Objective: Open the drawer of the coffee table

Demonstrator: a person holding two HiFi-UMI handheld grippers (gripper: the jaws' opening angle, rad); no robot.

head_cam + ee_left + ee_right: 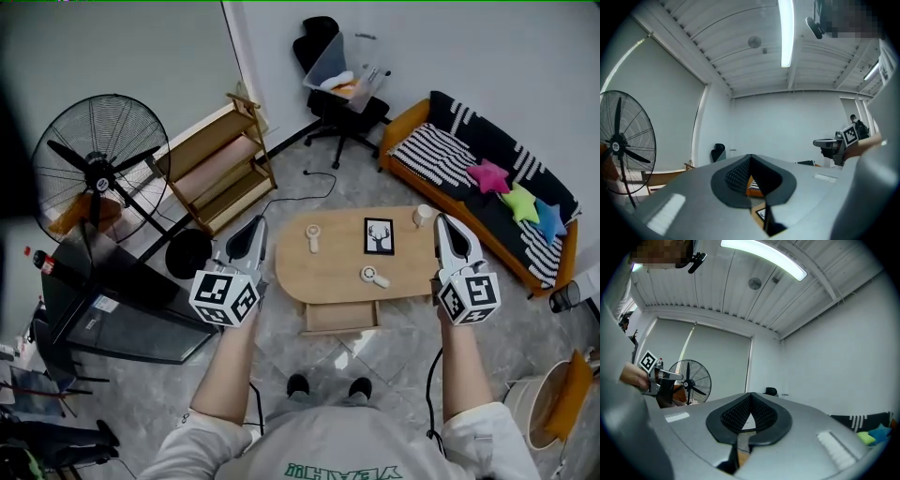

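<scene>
The oval wooden coffee table stands on the floor below me. Its drawer juts out from the front side toward my feet, and the inside looks bare. My left gripper is held level, high above the floor to the left of the table, shut on nothing. My right gripper is level over the table's right end, also shut and empty. In the left gripper view the jaws of the left gripper meet at the tip. In the right gripper view the right gripper shows the same.
On the tabletop lie two small white hand fans, a black framed deer picture and a cup. A floor fan, a wooden shelf, an office chair and a sofa ring the table.
</scene>
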